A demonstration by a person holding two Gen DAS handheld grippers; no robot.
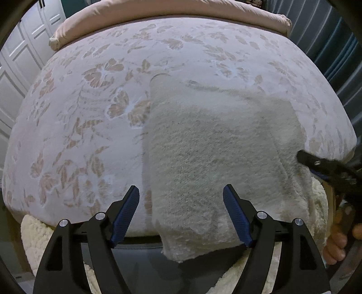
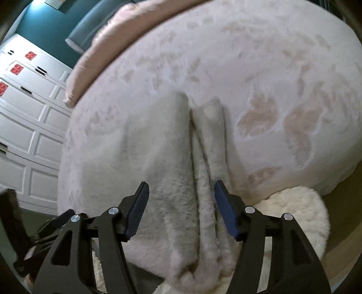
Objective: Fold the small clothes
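A fuzzy off-white garment (image 1: 215, 147) lies folded on a bed with a pale floral blanket (image 1: 90, 113), and its near end hangs over the bed's front edge. My left gripper (image 1: 181, 190) hovers open above the garment's near left part, pads apart from the cloth. One of the right gripper's black fingers (image 1: 314, 161) reaches the garment's right edge. In the right wrist view the garment (image 2: 147, 147) shows a long crease with a narrow folded strip (image 2: 210, 135) beside it. My right gripper (image 2: 181, 185) stands open over that crease, nothing pinched.
A pink duvet (image 1: 169, 9) is bunched at the bed's far end. White panelled wardrobe doors (image 2: 27, 113) stand to the left. A fluffy cream rug (image 2: 294, 214) lies on the floor by the bed's near edge. A hand (image 1: 337, 244) holds the right gripper.
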